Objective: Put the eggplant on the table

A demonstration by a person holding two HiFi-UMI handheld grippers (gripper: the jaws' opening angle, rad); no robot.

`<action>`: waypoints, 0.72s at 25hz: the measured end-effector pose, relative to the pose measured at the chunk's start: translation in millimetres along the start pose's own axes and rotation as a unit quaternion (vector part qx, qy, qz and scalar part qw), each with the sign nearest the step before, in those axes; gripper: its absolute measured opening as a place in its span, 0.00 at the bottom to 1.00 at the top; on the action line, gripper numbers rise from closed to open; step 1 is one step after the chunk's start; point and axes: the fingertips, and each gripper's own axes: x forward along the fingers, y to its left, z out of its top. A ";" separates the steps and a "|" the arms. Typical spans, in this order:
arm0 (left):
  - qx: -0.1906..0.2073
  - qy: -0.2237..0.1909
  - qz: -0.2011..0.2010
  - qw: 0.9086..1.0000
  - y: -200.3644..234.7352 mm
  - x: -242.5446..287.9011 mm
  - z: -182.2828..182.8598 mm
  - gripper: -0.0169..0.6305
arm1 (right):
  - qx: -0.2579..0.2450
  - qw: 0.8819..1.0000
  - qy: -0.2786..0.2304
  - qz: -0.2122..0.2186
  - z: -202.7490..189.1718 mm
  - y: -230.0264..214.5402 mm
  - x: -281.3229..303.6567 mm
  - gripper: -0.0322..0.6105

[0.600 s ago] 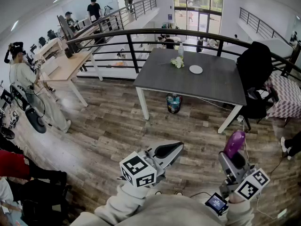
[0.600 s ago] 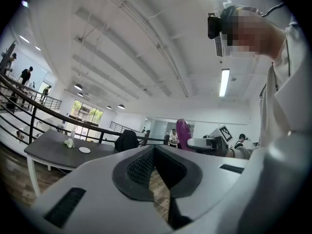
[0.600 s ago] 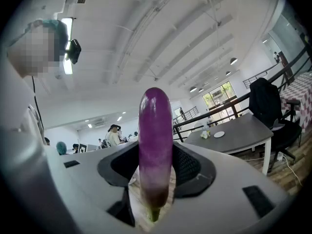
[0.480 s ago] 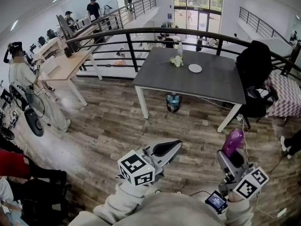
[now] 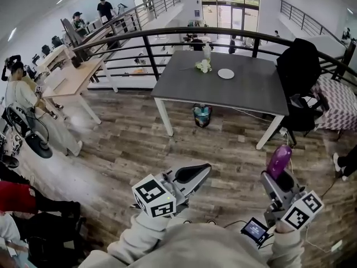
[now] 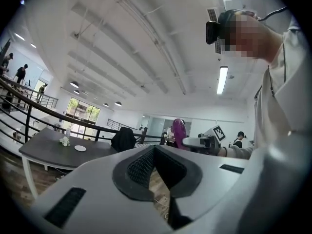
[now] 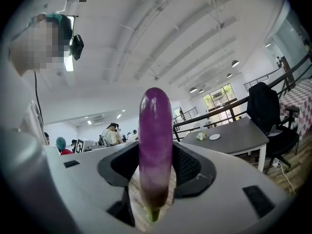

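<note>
The eggplant (image 7: 155, 130) is grasped upright between the pads of the right gripper (image 7: 156, 172). Its lower, paler part is pressed from both sides, the stem end shows just below the pads, and the purple top stands well above them. In the head view it is held over the wooden floor (image 5: 139, 149), well apart from the table (image 5: 251, 94). The left gripper (image 6: 155, 152) is clenched on nothing, its pads met at the tips.
</note>
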 end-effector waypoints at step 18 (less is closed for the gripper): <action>-0.012 0.017 0.027 0.999 12.4 38.4 -17.0 0.04 | 0.056 0.998 0.027 0.000 -13.4 -82.0 -9.6 0.37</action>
